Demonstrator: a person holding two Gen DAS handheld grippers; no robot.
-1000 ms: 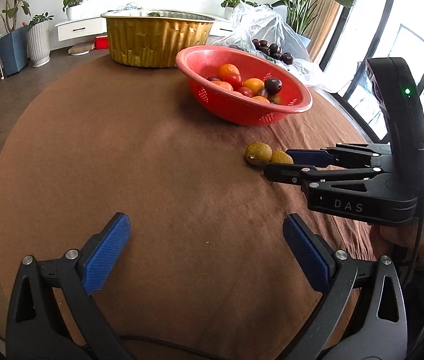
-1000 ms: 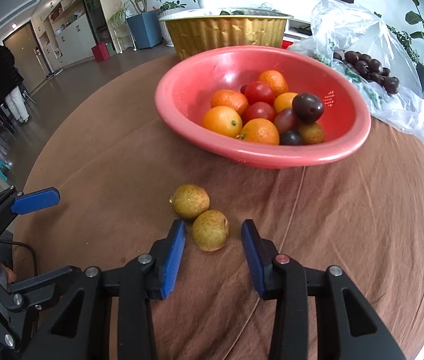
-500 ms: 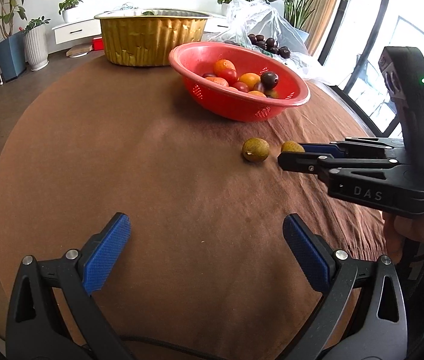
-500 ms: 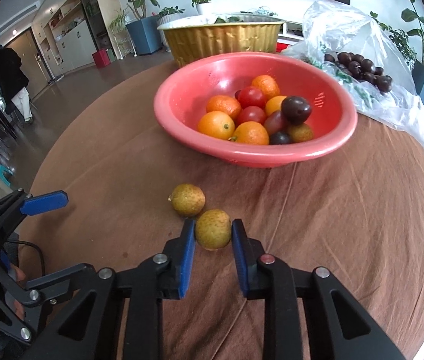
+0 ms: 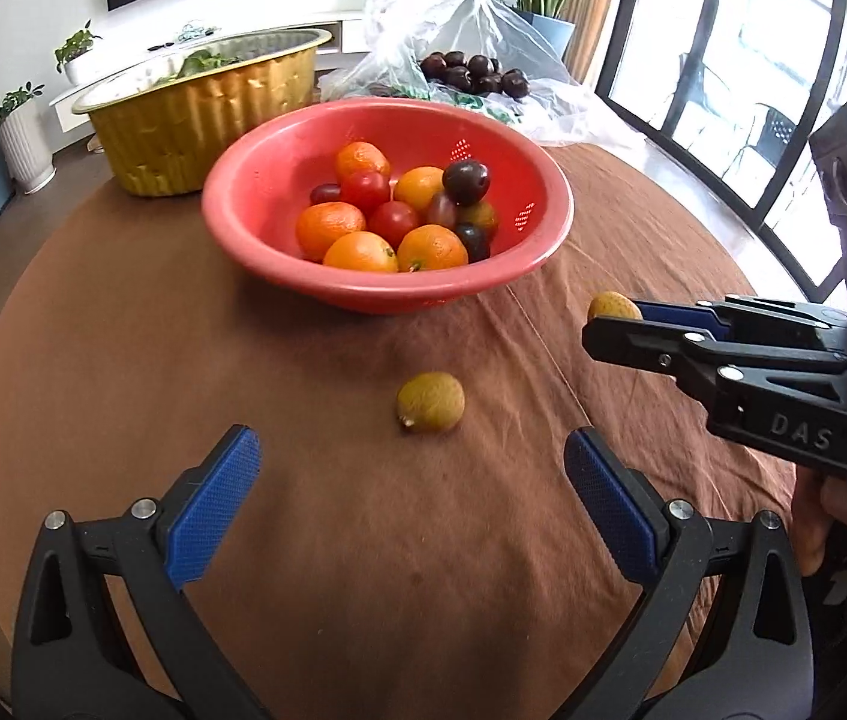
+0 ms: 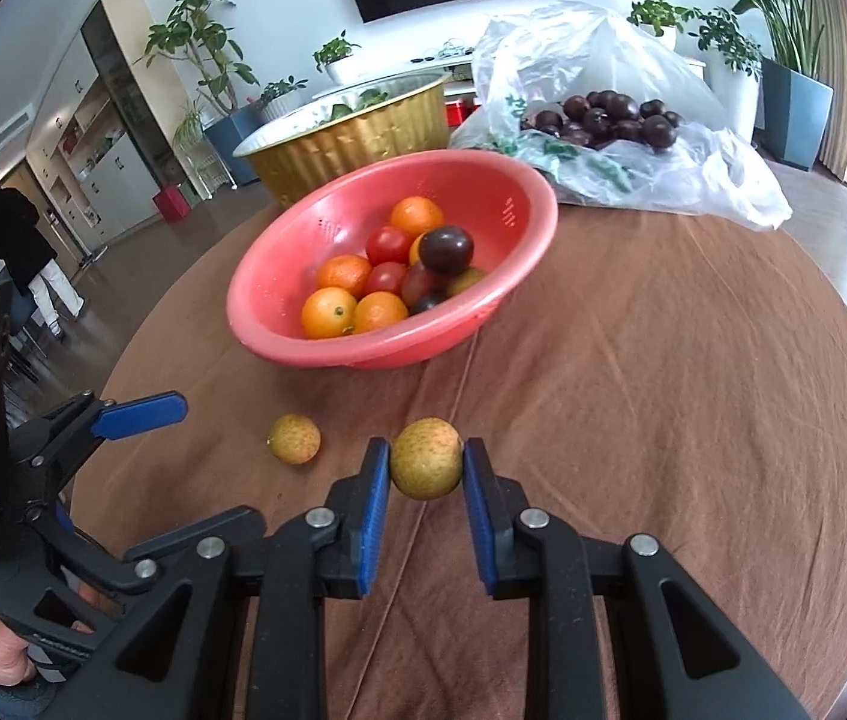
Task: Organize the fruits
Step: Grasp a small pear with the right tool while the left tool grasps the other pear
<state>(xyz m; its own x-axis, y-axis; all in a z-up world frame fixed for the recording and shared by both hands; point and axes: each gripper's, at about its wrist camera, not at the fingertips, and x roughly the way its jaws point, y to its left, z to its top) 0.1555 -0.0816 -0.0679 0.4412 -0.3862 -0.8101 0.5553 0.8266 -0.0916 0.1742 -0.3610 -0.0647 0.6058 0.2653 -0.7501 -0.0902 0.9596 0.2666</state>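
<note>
Fruit in the left wrist view: one yellow-green fruit [image 5: 430,402] lies on the brown tablecloth [image 5: 183,372], between the red basket [image 5: 243,204] and the left gripper [image 5: 411,468], whose blue pads are spread wide. A second, held fruit [image 5: 612,306] sits at the tip of the right gripper [image 5: 615,330].

Right wrist view: both pads of the right gripper [image 6: 426,468] pinch the held fruit [image 6: 426,459], raised above the cloth. The loose fruit [image 6: 295,438] lies just left of it. The basket [image 6: 279,276] contains oranges, tomatoes and dark plums.
</note>
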